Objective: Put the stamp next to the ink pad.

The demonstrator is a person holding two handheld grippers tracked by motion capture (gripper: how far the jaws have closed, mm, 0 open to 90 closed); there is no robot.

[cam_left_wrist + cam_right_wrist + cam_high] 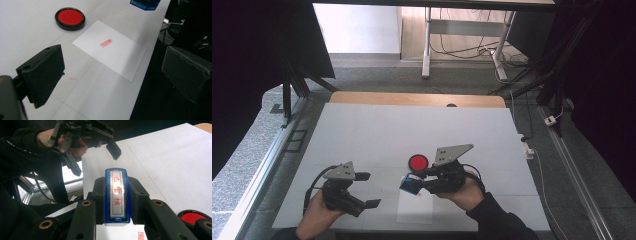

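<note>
While one white worktop [362, 135] carries everything, the things on it count out simply: one sheet of paper, one ink pad, one stamp, and two claws held by two hands.

The paper [414, 210] lies flat near the person's edge of the worktop, between the two hands. In the left gripper view the paper [112, 50] bears one small red stamped mark [106, 42] near its middle, and one fainter red smudge [73, 79] sits on the bare worktop just beside the sheet.

The left claw [368, 190] is over the near left part of the worktop, apart from the paper. Its two jaws stand wide with nothing between them, having just been opening. The right gripper view shows this claw [96, 157] farther off, also gaping.

The right claw [418, 180] hangs over the far edge of the paper and is clamped on the one blue stamp [410, 184], which it holds clear of the sheet. In the right gripper view the stamp [117, 195] sits between the two jaws, its label showing red characters in a red frame.

The one round ink pad [418, 162], red in a black rim, lies open on the worktop just beyond the paper, near the stamp.
</note>
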